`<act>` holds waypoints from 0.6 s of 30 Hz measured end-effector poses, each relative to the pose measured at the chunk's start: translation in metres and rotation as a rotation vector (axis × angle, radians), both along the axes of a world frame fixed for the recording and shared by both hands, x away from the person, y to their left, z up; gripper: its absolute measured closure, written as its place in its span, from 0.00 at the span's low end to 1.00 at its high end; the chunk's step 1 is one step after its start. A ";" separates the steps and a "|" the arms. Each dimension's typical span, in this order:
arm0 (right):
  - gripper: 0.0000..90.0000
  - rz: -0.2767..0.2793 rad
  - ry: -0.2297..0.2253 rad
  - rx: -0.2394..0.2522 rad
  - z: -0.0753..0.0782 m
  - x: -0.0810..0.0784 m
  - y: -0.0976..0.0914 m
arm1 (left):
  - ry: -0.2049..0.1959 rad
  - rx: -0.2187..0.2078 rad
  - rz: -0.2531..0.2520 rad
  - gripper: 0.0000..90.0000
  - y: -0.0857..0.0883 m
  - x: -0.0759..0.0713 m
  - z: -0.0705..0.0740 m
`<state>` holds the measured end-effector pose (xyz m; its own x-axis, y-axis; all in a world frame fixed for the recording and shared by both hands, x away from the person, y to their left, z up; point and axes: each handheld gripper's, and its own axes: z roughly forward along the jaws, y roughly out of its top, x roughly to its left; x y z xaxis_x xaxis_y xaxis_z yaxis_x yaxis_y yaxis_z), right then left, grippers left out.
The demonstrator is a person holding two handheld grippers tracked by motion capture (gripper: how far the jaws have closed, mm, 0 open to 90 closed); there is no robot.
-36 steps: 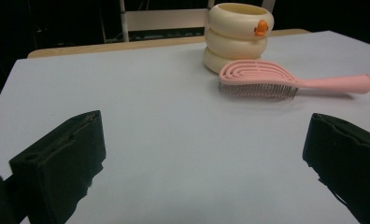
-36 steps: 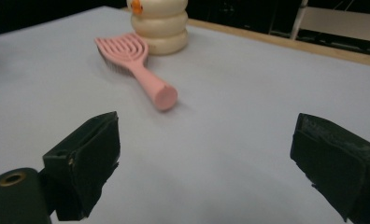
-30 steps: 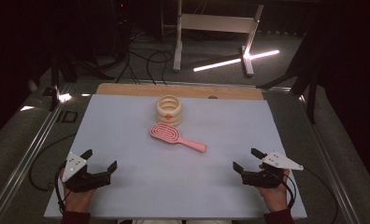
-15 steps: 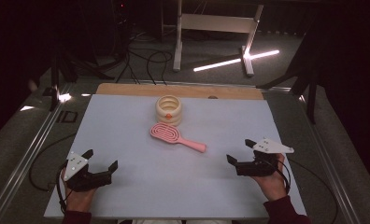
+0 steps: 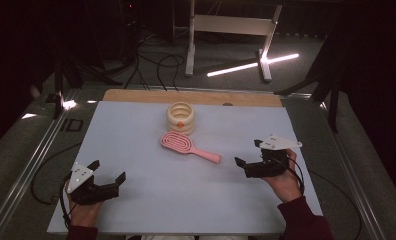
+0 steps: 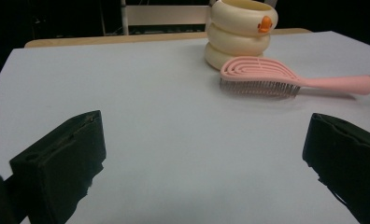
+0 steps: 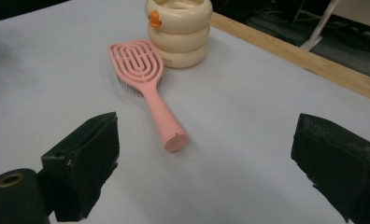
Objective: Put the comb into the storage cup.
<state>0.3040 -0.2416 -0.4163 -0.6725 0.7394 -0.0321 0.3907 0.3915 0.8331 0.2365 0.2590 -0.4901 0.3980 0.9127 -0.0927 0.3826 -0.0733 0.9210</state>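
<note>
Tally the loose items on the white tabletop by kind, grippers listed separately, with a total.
Pink hairbrush: 1
Cream ringed cup with an orange mark: 1
Grippers: 2, the left gripper and the right gripper, both open
Total: 2 items and 2 grippers, 4 in all

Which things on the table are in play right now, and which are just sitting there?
In play:
- pink hairbrush, handle toward the right tongs, which are open and nearest it
- cream ringed cup beside the brush head

Sitting there:
- left tongs, open, far off
- white stand behind the table
</note>
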 end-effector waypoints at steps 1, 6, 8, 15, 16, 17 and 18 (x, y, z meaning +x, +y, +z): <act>0.09 0.005 0.010 -0.020 0.001 0.004 0.003 | 0.000 0.000 0.001 0.00 0.000 0.000 0.000; 0.09 0.032 0.010 -0.045 0.004 0.012 0.013 | 0.003 0.003 0.004 0.01 0.000 0.000 0.000; 0.09 0.035 0.013 -0.052 0.004 0.013 0.015 | 0.002 0.003 0.005 0.01 0.000 0.000 0.000; 0.09 0.074 0.023 -0.111 0.006 0.024 0.031 | 0.002 -0.011 0.011 0.00 0.002 0.000 -0.001; 0.09 0.080 0.023 -0.114 0.007 0.025 0.033 | 0.003 -0.011 0.012 0.00 0.002 0.000 -0.001; 0.09 0.080 0.023 -0.114 0.007 0.025 0.033 | 0.003 -0.011 0.012 0.00 0.002 0.000 -0.001; 0.09 0.086 0.025 -0.120 0.007 0.027 0.035 | 0.003 -0.012 0.013 0.00 0.002 0.000 -0.002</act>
